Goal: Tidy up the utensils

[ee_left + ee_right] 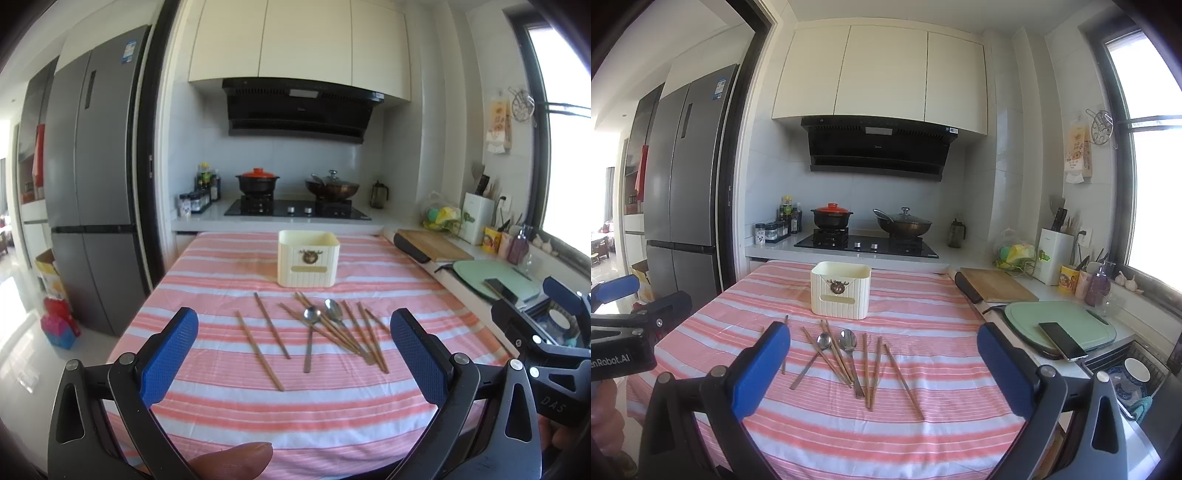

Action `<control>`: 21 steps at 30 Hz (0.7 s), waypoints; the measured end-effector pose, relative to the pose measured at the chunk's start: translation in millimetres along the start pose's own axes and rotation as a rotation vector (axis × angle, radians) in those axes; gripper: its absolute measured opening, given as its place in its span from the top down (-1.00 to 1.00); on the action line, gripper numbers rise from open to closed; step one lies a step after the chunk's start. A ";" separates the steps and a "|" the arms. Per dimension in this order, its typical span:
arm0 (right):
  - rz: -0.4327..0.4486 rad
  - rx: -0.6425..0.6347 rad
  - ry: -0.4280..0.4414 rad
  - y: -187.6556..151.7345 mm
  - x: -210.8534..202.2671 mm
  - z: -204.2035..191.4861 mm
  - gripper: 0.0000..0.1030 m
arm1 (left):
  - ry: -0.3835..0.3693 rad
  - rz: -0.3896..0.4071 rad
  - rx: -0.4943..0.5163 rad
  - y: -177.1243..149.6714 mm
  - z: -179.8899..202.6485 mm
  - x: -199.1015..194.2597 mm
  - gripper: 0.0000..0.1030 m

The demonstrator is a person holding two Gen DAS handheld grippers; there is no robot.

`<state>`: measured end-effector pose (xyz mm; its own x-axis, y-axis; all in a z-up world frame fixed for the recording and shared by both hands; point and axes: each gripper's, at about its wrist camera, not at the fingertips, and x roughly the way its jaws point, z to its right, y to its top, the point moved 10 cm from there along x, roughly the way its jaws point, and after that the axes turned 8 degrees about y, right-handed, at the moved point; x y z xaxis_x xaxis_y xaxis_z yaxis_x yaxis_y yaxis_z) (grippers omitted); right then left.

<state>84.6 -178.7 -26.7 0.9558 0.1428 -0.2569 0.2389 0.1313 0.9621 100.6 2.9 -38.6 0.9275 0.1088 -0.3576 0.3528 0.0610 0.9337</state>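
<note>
Kitchen worktop [221,406] in striped cloth: chopsticks [271,325] and spoons [312,317] lie ahead of both wide, empty tools, left tool [293,354] reading "enRobot.AI", right tool [882,373] "DAS"; cream box [308,258] beyond.

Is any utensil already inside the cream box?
No: the spoons and chopsticks all lie on the striped cloth before the cream box.

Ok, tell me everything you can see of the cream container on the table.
The cream container is a squarish, open-topped box with rounded corners that looks like ribbed plastic. Its front bears a small brown deer-head emblem above a gold label strip. It stands upright on the striped tablecloth, beyond the scattered chopsticks and spoons, touching none. No utensil sticks up above its rim.
</note>
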 end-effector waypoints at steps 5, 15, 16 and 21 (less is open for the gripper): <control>-0.004 0.003 0.001 1.1 0.0 0.4 -1.00 | -0.002 -0.010 0.003 -0.8 4.0 2.7 -0.99; -0.005 0.003 0.004 3.1 1.7 0.8 -1.00 | -0.003 -0.014 0.001 -1.8 5.8 4.3 -0.99; -0.004 0.002 0.003 3.1 1.9 0.7 -1.00 | -0.004 -0.015 0.002 -1.9 6.0 4.0 -0.99; -0.005 0.001 0.004 2.9 1.8 0.8 -1.00 | -0.004 -0.015 0.002 -2.8 9.4 4.1 -0.99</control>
<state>87.2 -178.9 -24.2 0.9539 0.1457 -0.2624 0.2442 0.1312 0.9608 104.6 -6.2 -42.5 0.9224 0.1044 -0.3718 0.3673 0.0606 0.9281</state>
